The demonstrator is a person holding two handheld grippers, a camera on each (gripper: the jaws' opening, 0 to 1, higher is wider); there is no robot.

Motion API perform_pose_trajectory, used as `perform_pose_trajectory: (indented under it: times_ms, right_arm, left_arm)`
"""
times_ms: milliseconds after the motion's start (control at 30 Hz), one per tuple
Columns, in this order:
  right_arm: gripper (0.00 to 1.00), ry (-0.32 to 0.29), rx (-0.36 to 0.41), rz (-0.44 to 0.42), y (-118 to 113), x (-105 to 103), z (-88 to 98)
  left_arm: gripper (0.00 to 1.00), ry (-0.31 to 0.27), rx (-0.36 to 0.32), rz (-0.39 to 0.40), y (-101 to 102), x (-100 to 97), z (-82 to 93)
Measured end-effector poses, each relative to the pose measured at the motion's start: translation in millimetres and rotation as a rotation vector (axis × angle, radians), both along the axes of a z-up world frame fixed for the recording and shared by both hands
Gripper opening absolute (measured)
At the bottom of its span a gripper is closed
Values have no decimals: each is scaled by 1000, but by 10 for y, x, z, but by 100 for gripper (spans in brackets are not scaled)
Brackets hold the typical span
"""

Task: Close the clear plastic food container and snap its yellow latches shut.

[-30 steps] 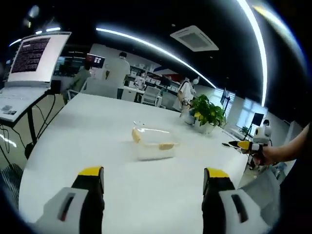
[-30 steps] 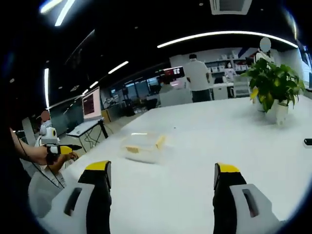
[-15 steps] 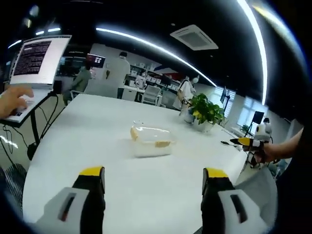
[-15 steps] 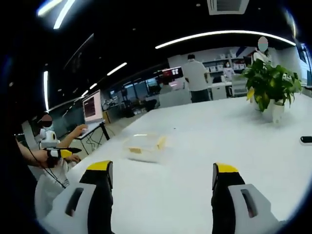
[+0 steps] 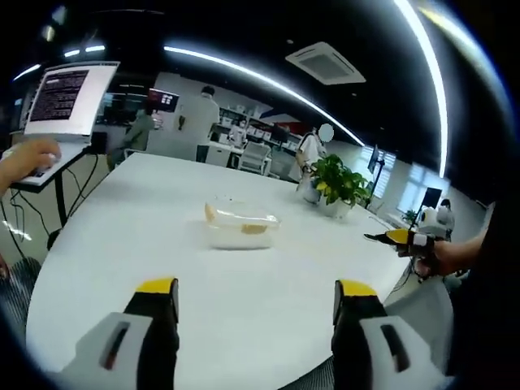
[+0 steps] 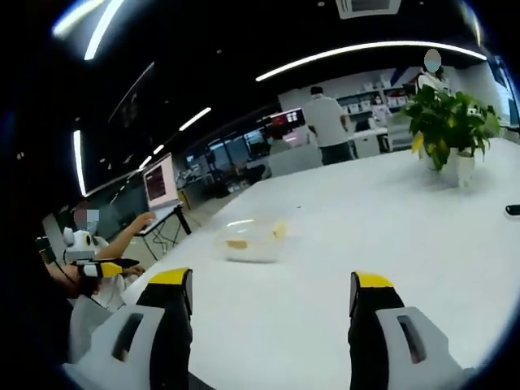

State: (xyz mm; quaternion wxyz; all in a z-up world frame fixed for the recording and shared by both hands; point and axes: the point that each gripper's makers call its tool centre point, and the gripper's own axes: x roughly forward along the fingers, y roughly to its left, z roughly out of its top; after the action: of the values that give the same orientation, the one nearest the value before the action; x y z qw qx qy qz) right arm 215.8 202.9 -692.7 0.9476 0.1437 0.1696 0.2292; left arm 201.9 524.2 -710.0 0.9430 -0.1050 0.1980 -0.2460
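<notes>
The clear plastic food container (image 5: 240, 225) sits alone near the middle of the white table (image 5: 122, 244), w/ yellow latches (image 5: 253, 228) showing along its sides; in the right gripper view it is the pale box (image 6: 253, 239) ahead of the jaws. It's too small & blurred for us to tell whether the lid is fully seated or any latch is down.

Our left gripper (image 5: 255, 321) hangs over the near table edge, jaws spread wide, nothing between them, well apart from the container. Our right gripper (image 6: 271, 315) is likewise wide open & empty, also well short of it. In the left gripper view the right gripper's yellow tip (image 5: 396, 236) comes in from the right, held in a hand (image 5: 443, 256).

Further out: a potted plant (image 6: 445, 130) stands on the far side of the table, a small dark object (image 6: 511, 210) lies at the table's edge, and a laptop (image 5: 61, 101) on a stand sits off to the side w/ someone's hand (image 5: 31, 157) at it. People stand in the background.

Risks as we see them: the container looks light & the tabletop smooth, so pushing a latch w/ one gripper only would prob. slide or tip it — we'd want the other one bracing. If the lid is askew, the latches won't catch. Approach too fast & we knock it away.
</notes>
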Motion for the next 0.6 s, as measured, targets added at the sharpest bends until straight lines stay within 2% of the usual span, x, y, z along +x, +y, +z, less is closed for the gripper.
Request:
perform_pose_trajectory:
  times_ms: [100,200,367,433,467,500,533,567,600]
  right_arm:
    - [76,14,5,27,70,-66,-44]
    - [76,10,-45,80,163,-151,-71]
    - [75,-2,-26,106,223,-191,-48]
    - [75,-9,-40,144,307,-240,-44]
    - [75,-12,-55,156,327,-258,-55]
    - [76,-15,-59,172,365,-281,-55]
    - [75,-19,-58,185,394,-297,-47]
    - [75,-28,-58,197,422,-310,-35]
    - [74,-31,-67,207,432,-317,-41]
  left_arm:
    - [74,16,-7,22,-53,-70,-37]
    - [73,32,3,67,-69,-115,-94]
    - [70,14,29,117,-37,-63,-120]
    - [77,-44,-43,136,-78,12,2]
    - [77,-56,-18,130,-63,15,4]
    - [73,-34,60,111,-30,-16,-77]
    - [71,-12,72,102,-35,-28,-124]
    - [70,-15,49,105,-69,-13,-126]
    - [70,-20,58,105,-74,-13,-133]
